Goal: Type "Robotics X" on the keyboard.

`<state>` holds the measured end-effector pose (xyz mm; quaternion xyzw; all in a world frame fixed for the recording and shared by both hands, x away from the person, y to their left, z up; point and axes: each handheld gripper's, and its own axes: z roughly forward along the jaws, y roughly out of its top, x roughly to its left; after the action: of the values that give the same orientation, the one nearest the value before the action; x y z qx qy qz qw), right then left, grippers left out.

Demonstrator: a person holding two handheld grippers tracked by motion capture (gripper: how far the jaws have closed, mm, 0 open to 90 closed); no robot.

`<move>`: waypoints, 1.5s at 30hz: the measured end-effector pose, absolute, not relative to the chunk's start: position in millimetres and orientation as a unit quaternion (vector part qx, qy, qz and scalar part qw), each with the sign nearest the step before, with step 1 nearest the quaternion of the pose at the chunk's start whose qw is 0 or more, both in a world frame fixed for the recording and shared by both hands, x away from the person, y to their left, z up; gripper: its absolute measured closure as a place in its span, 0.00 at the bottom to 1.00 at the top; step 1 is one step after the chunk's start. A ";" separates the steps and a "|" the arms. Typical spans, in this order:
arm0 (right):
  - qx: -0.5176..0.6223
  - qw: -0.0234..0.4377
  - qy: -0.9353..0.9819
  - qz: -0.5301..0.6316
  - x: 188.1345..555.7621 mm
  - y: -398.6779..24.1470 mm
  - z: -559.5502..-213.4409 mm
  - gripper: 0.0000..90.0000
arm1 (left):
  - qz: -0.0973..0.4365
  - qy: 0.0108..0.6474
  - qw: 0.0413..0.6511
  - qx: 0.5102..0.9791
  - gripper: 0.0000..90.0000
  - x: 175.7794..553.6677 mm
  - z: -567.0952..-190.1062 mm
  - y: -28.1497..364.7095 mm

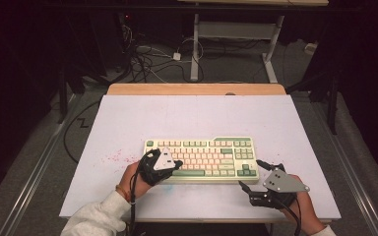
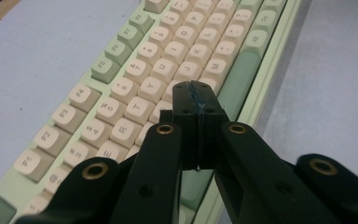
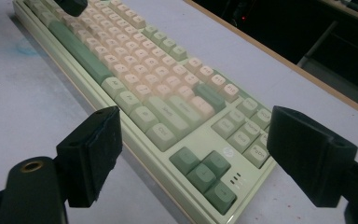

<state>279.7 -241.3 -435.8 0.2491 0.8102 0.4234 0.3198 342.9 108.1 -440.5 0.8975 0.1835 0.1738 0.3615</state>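
Tongs poised over the keyboard, ready to press a key.
Left tongs, pressed together, hung above the letter keys of the keyboard mid-desk; right tongs stood spread near its right end; next probably a careful downward tap.

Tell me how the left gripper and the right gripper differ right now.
The left gripper has its jaws shut together with nothing between them; the right gripper has its jaws wide apart. The left hangs over the keyboard's letter keys; the right sits off the keyboard's right end near the arrow keys. Both are black, hand-held, holding nothing.
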 end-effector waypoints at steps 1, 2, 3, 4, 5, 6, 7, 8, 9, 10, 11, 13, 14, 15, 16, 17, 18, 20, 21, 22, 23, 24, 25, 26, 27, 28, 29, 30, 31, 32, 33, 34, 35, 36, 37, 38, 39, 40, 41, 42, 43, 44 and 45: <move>0.249 0.319 0.810 0.424 279.8 -241.8 -435.8 0.21 | 0.174 0.181 0.358 0.899 0.97 344.5 -440.9 105.0; 0.249 0.319 0.810 0.424 279.7 -242.2 -435.9 0.21 | 0.174 0.182 0.356 0.900 0.97 346.1 -441.6 102.3; 0.248 0.320 0.810 0.424 279.7 -242.5 -436.1 0.21 | 0.169 0.180 0.354 0.902 0.97 347.9 -442.7 99.8; 0.248 0.319 0.811 0.424 279.9 -242.8 -436.2 0.21 | 0.168 0.178 0.351 0.904 0.97 349.3 -443.8 97.3; 0.249 0.319 0.810 0.424 280.1 -243.1 -436.4 0.22 | 0.166 0.177 0.349 0.905 0.97 350.5 -445.0 95.2; 0.249 0.318 0.811 0.423 280.2 -243.3 -436.6 0.22 | 0.163 0.176 0.346 0.907 0.97 351.6 -446.4 93.2; 0.248 0.318 0.811 0.423 280.2 -243.4 -436.9 0.22 | 0.163 0.174 0.340 0.910 0.97 352.3 -447.6 91.6; 0.248 0.317 0.811 0.424 280.1 -243.4 -437.0 0.22 | 0.162 0.174 0.338 0.910 0.97 352.6 -448.7 90.5; 0.247 0.317 0.811 0.424 280.3 -243.4 -437.2 0.22 | 0.163 0.173 0.334 0.912 0.97 353.0 -449.7 89.8; 0.246 0.317 0.812 0.424 280.5 -243.3 -437.6 0.22 | 0.165 0.175 0.332 0.912 0.97 353.3 -450.4 89.5; 0.246 0.317 0.813 0.423 280.5 -242.9 -438.3 0.22 | 0.164 0.178 0.332 0.912 0.97 354.0 -450.9 89.7; 0.245 0.314 0.816 0.419 280.7 -241.8 -440.0 0.22 | 0.165 0.180 0.329 0.912 0.97 355.1 -451.7 90.1; 0.243 0.315 0.817 0.417 280.9 -241.3 -440.7 0.22 | 0.164 0.180 0.329 0.912 0.97 355.3 -451.9 90.2; 0.242 0.315 0.818 0.415 280.8 -240.7 -441.3 0.22 | 0.164 0.180 0.330 0.912 0.97 355.4 -452.1 90.0; 0.241 0.313 0.820 0.415 280.9 -240.3 -441.7 0.22 | 0.166 0.179 0.328 0.913 0.97 355.4 -452.3 89.6; 0.240 0.313 0.820 0.414 281.0 -239.9 -442.0 0.22 | 0.168 0.179 0.327 0.913 0.97 355.6 -452.6 89.1; 0.239 0.313 0.821 0.413 281.0 -239.6 -442.1 0.22 | 0.168 0.179 0.326 0.913 0.97 355.8 -452.8 88.7; 0.239 0.312 0.821 0.413 281.6 -239.4 -442.5 0.22 | 0.169 0.180 0.326 0.913 0.97 356.3 -453.4 87.7; 0.239 0.311 0.822 0.413 281.8 -239.3 -442.8 0.22 | 0.169 0.180 0.326 0.912 0.97 356.6 -453.5 87.3; 0.239 0.310 0.823 0.412 281.9 -239.0 -443.1 0.22 | 0.169 0.180 0.326 0.913 0.97 356.9 -453.6 86.9; 0.239 0.310 0.824 0.411 281.8 -238.7 -443.5 0.22 | 0.170 0.179 0.326 0.913 0.97 357.0 -453.7 86.5; 0.238 0.310 0.824 0.410 281.9 -238.5 -443.8 0.22 | 0.171 0.180 0.326 0.912 0.97 357.1 -453.7 86.2; 0.237 0.310 0.825 0.410 281.8 -238.3 -444.1 0.22 | 0.172 0.179 0.324 0.913 0.97 357.2 -453.7 85.9; 0.236 0.309 0.825 0.409 281.7 -238.2 -444.3 0.22 | 0.173 0.178 0.324 0.913 0.97 357.2 -453.7 85.5; 0.236 0.309 0.826 0.409 281.6 -238.2 -444.4 0.22 | 0.173 0.178 0.323 0.913 0.97 357.3 -453.8 85.3; 0.237 0.307 0.826 0.408 281.6 -238.2 -444.6 0.22 | 0.172 0.178 0.322 0.914 0.97 357.5 -454.0 85.0; 0.237 0.306 0.827 0.408 281.7 -238.2 -444.7 0.22 | 0.172 0.177 0.319 0.915 0.97 357.8 -454.5 84.5; 0.237 0.306 0.827 0.408 281.8 -238.2 -444.8 0.22 | 0.171 0.177 0.314 0.917 0.97 358.1 -455.8 83.6; 0.238 0.306 0.827 0.408 281.9 -238.2 -444.8 0.22 | 0.171 0.178 0.316 0.916 0.97 358.3 -455.9 83.3; 0.238 0.305 0.827 0.408 282.0 -238.2 -444.8 0.22 | 0.172 0.178 0.315 0.916 0.97 358.2 -455.6 82.9; 0.238 0.305 0.827 0.408 282.0 -238.1 -444.8 0.22 | 0.173 0.178 0.315 0.916 0.97 357.8 -455.5 82.6; 0.238 0.305 0.827 0.408 281.9 -238.2 -444.7 0.22 | 0.173 0.176 0.316 0.916 0.97 357.5 -455.3 82.8; 0.238 0.305 0.827 0.408 281.8 -238.2 -444.7 0.22 | 0.173 0.175 0.316 0.916 0.97 357.3 -454.7 83.1; 0.238 0.306 0.827 0.408 281.9 -238.2 -444.7 0.22 | 0.174 0.174 0.316 0.916 0.97 357.1 -454.2 83.3; 0.238 0.306 0.827 0.408 282.1 -238.2 -444.8 0.22 | 0.176 0.173 0.318 0.915 0.97 356.6 -453.7 83.4; 0.239 0.306 0.827 0.407 282.2 -238.2 -444.9 0.22 | 0.178 0.173 0.320 0.914 0.97 356.2 -452.5 84.0; 0.238 0.306 0.827 0.406 282.3 -238.3 -445.0 0.22 | 0.177 0.173 0.321 0.914 0.97 356.0 -451.7 84.2; 0.239 0.306 0.827 0.406 282.3 -238.4 -445.1 0.22 | 0.182 0.173 0.322 0.913 0.97 355.6 -451.2 84.4; 0.239 0.307 0.827 0.406 282.4 -238.5 -445.1 0.22 | 0.186 0.174 0.324 0.911 0.97 355.1 -450.7 84.7; 0.238 0.307 0.827 0.406 282.7 -238.6 -444.9 0.22 | 0.184 0.175 0.327 0.910 0.97 355.0 -450.0 85.3; 0.239 0.307 0.827 0.406 282.6 -238.7 -444.8 0.22 | 0.184 0.174 0.329 0.910 0.97 354.6 -449.5 85.7; 0.239 0.307 0.827 0.406 282.5 -238.9 -444.5 0.22 | 0.189 0.175 0.330 0.908 0.97 354.0 -448.9 86.0; 0.241 0.307 0.826 0.407 282.2 -239.0 -444.4 0.22 | 0.189 0.175 0.332 0.908 0.97 353.8 -448.4 86.6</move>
<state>282.2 -239.0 -444.4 0.2407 0.8261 0.4069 0.3067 353.8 86.6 -448.4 0.9076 0.1747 0.1890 0.3316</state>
